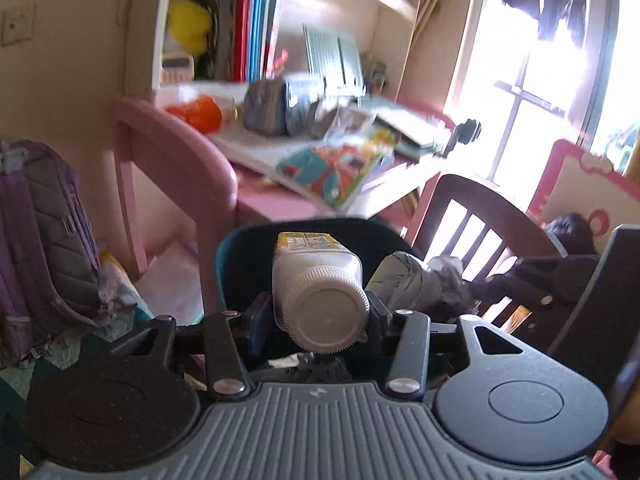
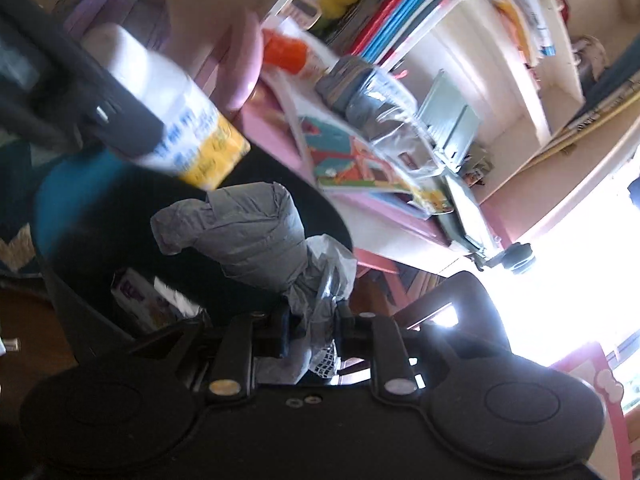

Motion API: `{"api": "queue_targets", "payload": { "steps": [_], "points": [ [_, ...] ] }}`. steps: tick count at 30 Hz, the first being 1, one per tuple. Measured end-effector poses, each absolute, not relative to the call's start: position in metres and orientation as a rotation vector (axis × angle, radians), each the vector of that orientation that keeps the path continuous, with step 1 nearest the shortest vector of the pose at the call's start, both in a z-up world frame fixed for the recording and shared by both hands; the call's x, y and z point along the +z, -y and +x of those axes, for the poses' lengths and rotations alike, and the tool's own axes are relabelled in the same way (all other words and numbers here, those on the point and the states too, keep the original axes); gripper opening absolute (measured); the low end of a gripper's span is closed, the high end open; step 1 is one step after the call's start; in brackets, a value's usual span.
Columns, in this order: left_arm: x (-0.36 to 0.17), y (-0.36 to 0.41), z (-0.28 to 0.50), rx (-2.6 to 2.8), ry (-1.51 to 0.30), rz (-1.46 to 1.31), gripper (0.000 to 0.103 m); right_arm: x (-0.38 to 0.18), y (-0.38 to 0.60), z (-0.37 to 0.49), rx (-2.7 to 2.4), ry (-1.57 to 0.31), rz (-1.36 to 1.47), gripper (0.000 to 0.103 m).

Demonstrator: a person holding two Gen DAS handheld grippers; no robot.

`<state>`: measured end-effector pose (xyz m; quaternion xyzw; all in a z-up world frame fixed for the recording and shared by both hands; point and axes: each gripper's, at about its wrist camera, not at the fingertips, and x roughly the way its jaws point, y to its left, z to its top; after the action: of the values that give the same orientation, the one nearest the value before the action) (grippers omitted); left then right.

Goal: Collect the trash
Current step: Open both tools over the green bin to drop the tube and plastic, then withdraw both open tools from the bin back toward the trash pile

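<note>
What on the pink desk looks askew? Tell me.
The colourful picture book lies crooked, poking past the pink desk edge, with a clear plastic bag crumpled over it. Blur hides finer detail.

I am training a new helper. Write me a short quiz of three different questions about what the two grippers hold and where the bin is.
1. True or false: the left gripper is shut on a white bottle with a ribbed cap.
2. What does the right gripper hold? A) an orange cup B) a grey crumpled bag C) a book
3. Fill in: both held things hang over the dark ____.

Key:
1. True; the cap end faces the camera and the yellow label points away.
2. B; the pads pinch the bag's twisted end.
3. Bin; some packaging already lies inside it.
</note>
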<state>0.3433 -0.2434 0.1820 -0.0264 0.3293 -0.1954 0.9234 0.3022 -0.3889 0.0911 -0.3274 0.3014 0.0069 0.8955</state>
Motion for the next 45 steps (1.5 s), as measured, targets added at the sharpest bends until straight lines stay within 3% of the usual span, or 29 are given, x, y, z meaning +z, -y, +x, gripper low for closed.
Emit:
{"api": "queue_targets", "payload": {
  "steps": [9,17,19,21,23,45],
  "points": [
    [0.143,0.262,0.378,-0.364,-0.797,0.021,0.047,0.078,0.392,0.311,0.072,-0.653,-0.719,0.027],
    [0.137,0.271,0.385,-0.366,-0.788,0.082,0.047,0.085,0.397,0.307,0.093,-0.619,-0.740,0.047],
    [0.139,0.272,0.383,-0.366,-0.781,0.090,0.051,0.085,0.397,0.303,0.096,-0.612,-0.753,0.048],
    [0.141,0.272,0.379,-0.367,-0.764,0.095,0.067,0.087,0.398,0.299,0.101,-0.604,-0.753,0.048],
    [0.144,0.271,0.374,-0.362,-0.743,0.101,0.072,0.089,0.398,0.295,0.101,-0.594,-0.749,0.048],
    [0.182,0.208,0.299,-0.364,-0.634,0.013,0.075,0.138,0.385,0.210,0.157,-0.441,-0.465,0.050]
  ]
}}
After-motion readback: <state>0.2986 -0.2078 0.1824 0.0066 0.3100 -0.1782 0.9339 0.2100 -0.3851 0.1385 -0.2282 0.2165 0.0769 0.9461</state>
